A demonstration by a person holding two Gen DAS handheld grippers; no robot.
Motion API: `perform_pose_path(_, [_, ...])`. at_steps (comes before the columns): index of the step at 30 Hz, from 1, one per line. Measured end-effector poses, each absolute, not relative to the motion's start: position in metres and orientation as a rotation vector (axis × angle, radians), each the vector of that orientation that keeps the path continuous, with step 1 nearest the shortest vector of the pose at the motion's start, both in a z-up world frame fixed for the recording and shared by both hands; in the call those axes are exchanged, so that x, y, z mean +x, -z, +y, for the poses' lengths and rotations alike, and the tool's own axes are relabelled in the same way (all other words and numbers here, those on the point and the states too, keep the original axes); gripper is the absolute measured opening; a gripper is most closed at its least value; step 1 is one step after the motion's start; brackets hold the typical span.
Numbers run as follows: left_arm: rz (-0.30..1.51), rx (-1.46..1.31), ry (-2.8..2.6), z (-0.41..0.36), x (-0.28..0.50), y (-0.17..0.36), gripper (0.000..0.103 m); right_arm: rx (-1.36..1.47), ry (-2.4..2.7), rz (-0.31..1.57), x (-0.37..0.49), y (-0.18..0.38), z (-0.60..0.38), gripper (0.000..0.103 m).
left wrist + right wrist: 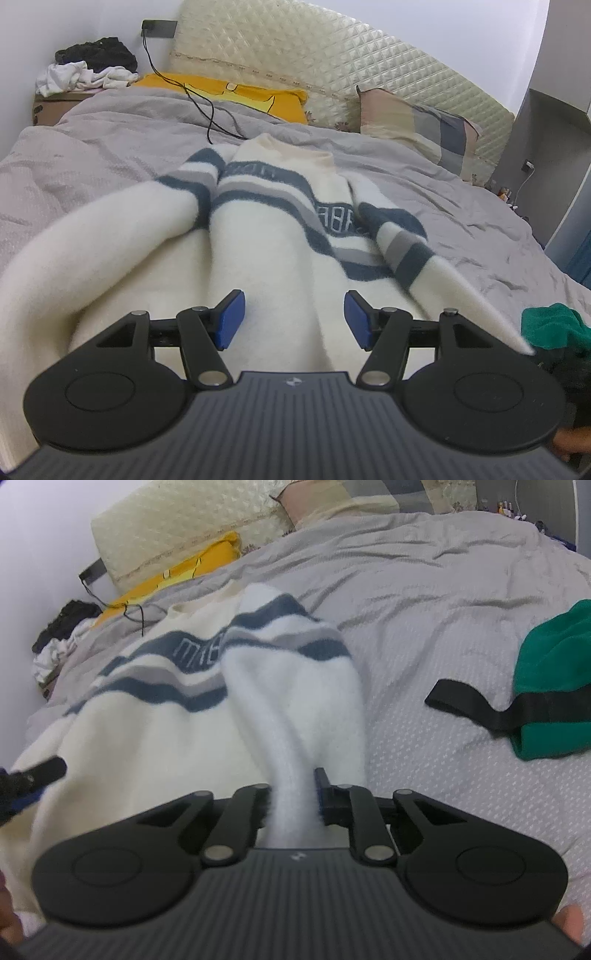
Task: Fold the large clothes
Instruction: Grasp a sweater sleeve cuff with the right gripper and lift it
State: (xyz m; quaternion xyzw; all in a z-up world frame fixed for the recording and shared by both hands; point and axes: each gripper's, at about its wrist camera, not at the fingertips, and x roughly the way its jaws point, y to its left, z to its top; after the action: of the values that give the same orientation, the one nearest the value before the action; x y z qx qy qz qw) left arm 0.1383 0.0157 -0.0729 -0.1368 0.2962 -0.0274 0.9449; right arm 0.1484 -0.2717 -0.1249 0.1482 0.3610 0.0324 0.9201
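Note:
A cream sweater (pixel 266 229) with navy and grey stripes lies spread on the grey bed cover (pixel 461 206), collar toward the headboard. My left gripper (pixel 294 319) hovers low over the sweater's body, open; its blue pads (pixel 231 319) stand on either side of a soft ridge of the fabric without pressing it. In the right wrist view the sweater (pixel 147 738) fills the left half, and its right sleeve (pixel 295 686) rises off the bed into my right gripper (pixel 293 801), which is shut on the sleeve's white end.
A green garment (pixel 554 686) with a black strap (pixel 480 705) lies on the bed to the right. Yellow pillow (pixel 236 92), patchwork pillow (pixel 417 129) and a black cable (pixel 207 107) lie near the quilted headboard (pixel 332 62). A clothes pile (pixel 88 70) sits at far left.

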Motion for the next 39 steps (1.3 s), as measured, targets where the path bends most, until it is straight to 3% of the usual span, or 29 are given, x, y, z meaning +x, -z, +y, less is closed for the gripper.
perform_pose_path(8, [0.595, -0.27, 0.022, 0.015, 0.143, 0.078, 0.065, 0.304, 0.002, 0.591, 0.175, 0.06, -0.328, 0.014])
perform_pose_path(17, [0.632, -0.396, 0.017, 0.033, 0.162, 0.09, 0.07, 0.175, 0.171, 0.642, 0.304, 0.022, -0.414, 0.014])
perform_pose_path(25, [0.643, -0.433, 0.023, 0.032, 0.175, 0.101, 0.071, 0.157, 0.343, 0.531, 0.391, -0.018, -0.481, 0.01])
perform_pose_path(29, [0.656, -0.436, 0.041, 0.022, 0.186, 0.11, 0.072, 0.131, 0.387, 0.558, 0.429, 0.008, -0.504, 0.01])
perform_pose_path(39, [0.623, -0.295, 0.059, -0.005, 0.208, 0.123, 0.073, 0.207, 0.309, 0.766, 0.481, 0.14, -0.563, 0.013])
